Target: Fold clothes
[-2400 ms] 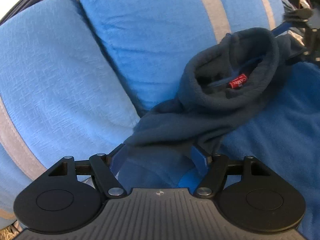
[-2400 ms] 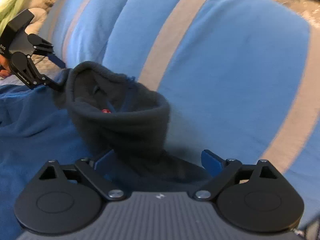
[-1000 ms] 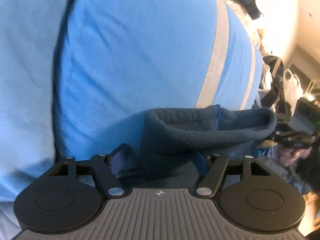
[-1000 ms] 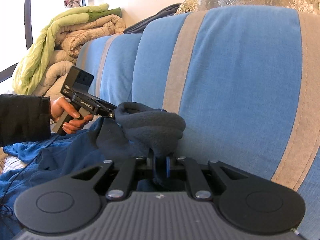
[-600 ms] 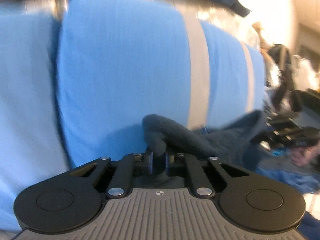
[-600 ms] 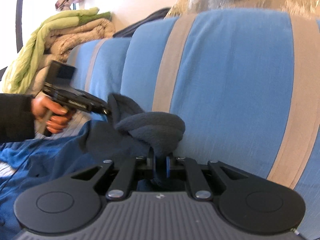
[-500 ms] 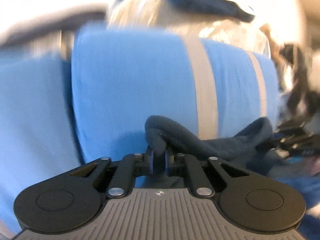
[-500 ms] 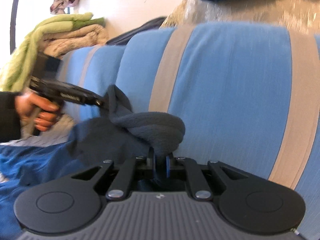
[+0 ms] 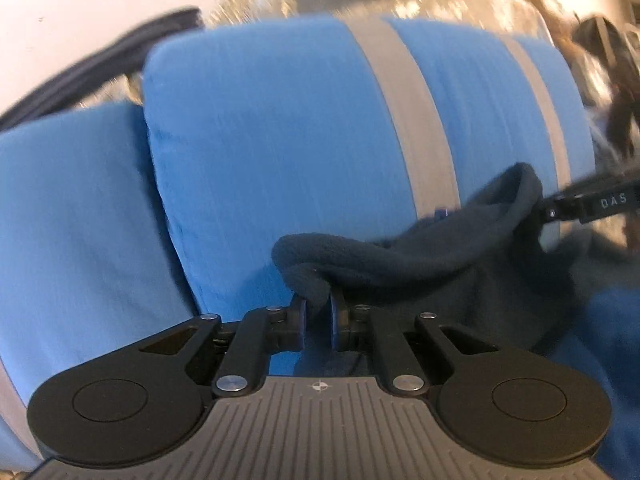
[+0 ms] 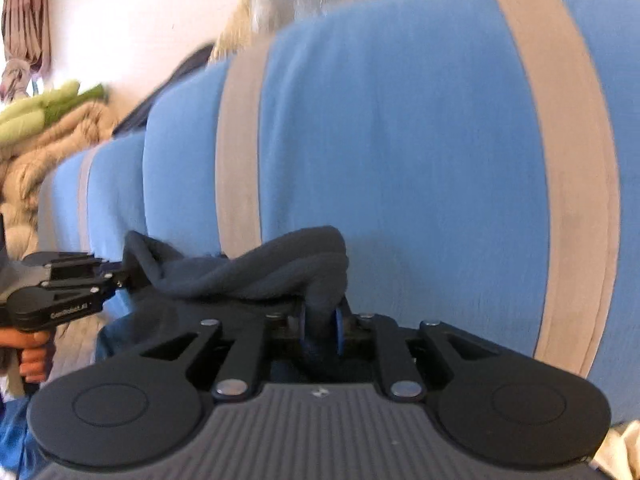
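Note:
A dark grey fleece garment hangs stretched between both grippers in front of the blue sofa back. My left gripper is shut on one bunched edge of it. My right gripper has another fold of the fleece between its pads; its jaws are opening, though the pads still touch the cloth. In the left wrist view the right gripper holds the far right end. In the right wrist view the left gripper pinches the far left end, and a hand grips its handle.
Blue sofa cushions with grey stripes fill the background in both views. A blue cloth lies on the seat under the fleece. Folded green and beige blankets are piled at the sofa's far left end.
My left gripper closed on the fleece edge, then both grippers lifted it and drew apart, stretching it. The gap between the right pads has widened slightly.

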Available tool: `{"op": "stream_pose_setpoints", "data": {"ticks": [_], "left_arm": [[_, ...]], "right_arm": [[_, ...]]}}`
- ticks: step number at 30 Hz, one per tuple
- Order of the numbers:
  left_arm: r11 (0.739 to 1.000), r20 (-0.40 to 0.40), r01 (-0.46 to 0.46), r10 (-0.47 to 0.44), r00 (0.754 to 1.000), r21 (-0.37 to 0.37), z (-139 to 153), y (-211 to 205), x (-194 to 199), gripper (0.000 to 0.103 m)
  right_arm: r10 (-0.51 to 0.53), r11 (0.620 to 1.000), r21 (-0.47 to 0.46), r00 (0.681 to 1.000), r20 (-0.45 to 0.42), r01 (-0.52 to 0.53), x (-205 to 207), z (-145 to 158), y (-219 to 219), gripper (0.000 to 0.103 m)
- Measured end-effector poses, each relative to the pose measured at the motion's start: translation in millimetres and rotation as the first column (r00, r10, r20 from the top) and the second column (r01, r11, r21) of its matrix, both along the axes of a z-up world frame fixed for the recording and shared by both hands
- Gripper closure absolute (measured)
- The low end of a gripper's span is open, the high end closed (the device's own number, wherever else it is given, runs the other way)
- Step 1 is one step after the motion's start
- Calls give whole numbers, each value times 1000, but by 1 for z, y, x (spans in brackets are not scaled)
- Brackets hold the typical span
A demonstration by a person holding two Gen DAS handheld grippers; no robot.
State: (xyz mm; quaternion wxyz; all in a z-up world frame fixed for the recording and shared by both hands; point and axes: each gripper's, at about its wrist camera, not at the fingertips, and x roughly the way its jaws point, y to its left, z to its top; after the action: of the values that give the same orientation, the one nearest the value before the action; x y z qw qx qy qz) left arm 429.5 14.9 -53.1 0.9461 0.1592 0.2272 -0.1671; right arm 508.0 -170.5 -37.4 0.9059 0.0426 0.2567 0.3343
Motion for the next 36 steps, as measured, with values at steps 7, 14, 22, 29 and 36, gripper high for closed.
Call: {"op": "stream_pose_setpoints", "data": {"ticks": [7,14,22,29,36], "left_arm": [[998,-65,-50,51,997,25,-34,-2,8,83],[981,-168,-136,113,979,-135,-20,31,17,48],[974,71,-3,-14,997,227,-16,4,-29,46],[945,120,146,-187,975,292,-9,-35,-47,45],[996,-38,-83,85,996,42,-13,-11,11,43]], "right_arm": [[-30,997,-78,997,-66,25,2,-36,7,68],[-87,994,-68,994,-71,82,3,-32,6,26],[14,903,-393,903,430,173,-59,-21,34,12],[200,862,-498,835,512,99,-80,-11,60,12],[24,838,-487,875,483,246,-51,-19,74,13]]}}
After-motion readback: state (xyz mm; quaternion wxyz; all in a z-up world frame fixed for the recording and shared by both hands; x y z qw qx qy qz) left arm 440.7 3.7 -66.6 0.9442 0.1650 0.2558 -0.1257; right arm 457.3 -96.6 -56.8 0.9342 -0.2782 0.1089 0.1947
